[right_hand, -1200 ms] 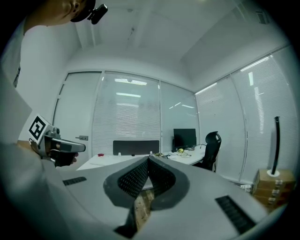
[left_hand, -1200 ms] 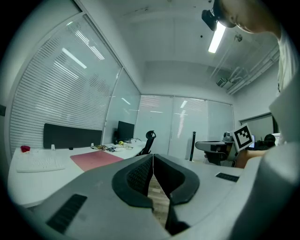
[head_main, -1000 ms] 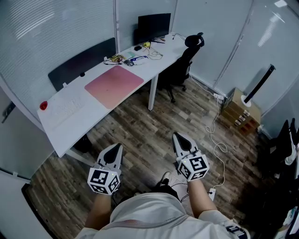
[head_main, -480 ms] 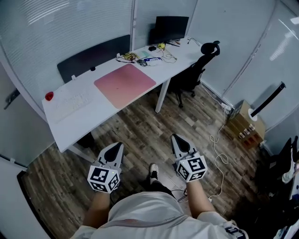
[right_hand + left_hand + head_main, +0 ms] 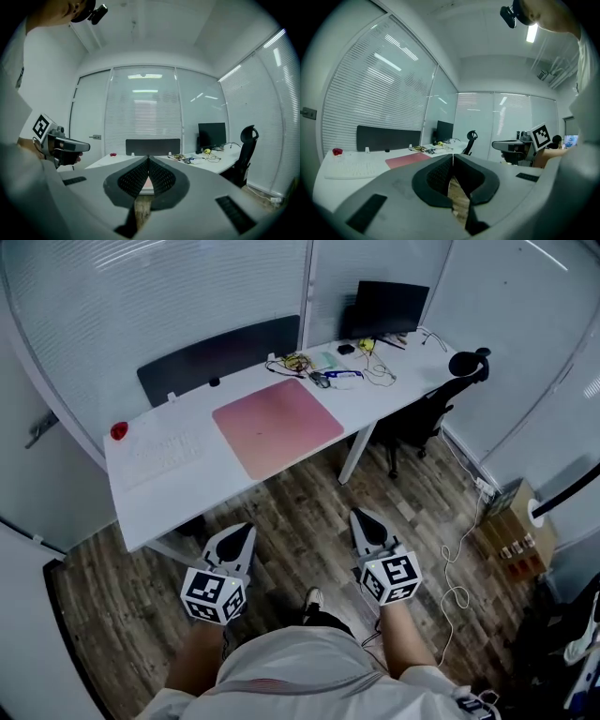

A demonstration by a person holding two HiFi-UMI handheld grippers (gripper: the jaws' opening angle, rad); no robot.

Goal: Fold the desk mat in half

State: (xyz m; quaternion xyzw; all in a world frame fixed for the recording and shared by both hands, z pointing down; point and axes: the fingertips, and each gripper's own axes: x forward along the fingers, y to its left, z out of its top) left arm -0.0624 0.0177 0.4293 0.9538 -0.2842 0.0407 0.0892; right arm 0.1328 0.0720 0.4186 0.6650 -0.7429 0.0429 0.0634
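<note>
Closer now than a second ago, the white desk (image 5: 192, 491) sits nearer the middle of the head view. The pink desk mat (image 5: 277, 426) lies flat and unfolded on it, between a white keyboard (image 5: 161, 450) and a tangle of cables (image 5: 323, 367), well ahead of both tools. The left gripper (image 5: 243, 530) and right gripper (image 5: 361, 517) hang over the wood floor (image 5: 300, 512), each with its jaws pressed together and holding nothing.
</note>
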